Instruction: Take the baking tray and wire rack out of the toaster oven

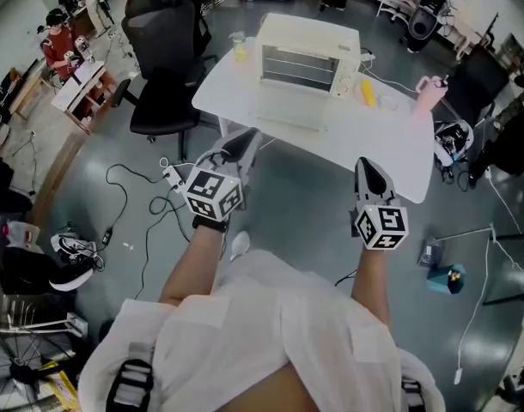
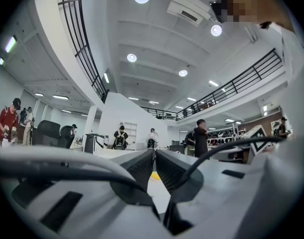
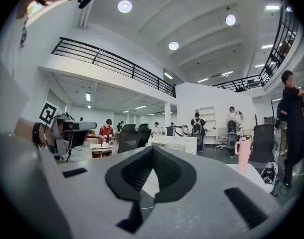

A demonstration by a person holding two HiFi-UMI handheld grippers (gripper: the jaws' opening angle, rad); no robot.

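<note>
Visibility first: toaster oven [image 1: 309, 57] is small and overexposed in the head view. Horizontal bars show in its front opening, so the wire rack [image 1: 298, 65] is inside. The baking tray can't be separated from the glare. A pale flap lying in front of the oven looks like the door folded down (washed out, not certain). The right gripper view catches the oven far off past the jaws, with no interior detail.

The oven sits toward the far side of a white bench [image 1: 348, 136]. Grey floor [image 1: 288, 204] has loose cables [image 1: 137, 196] and a pair of shoes [image 1: 73, 249] off to the left. Black office chairs [image 1: 163, 67] stand by the bench's left end. It's an open hall with a railed balcony [image 3: 112, 59] and several people at other desks.

Containers: a glass [image 1: 238, 48] left of the oven has yellow liquid in it. The pink tumbler [image 1: 427, 93] is at the right end, contents not visible. A yellow object [image 1: 366, 91] lies between oven and tumbler; can't identify it.

Left gripper [image 1: 240, 142] and right gripper [image 1: 368, 172] both have jaws closed together with nothing between them. They hover at the bench's near edge, well apart from the oven.
</note>
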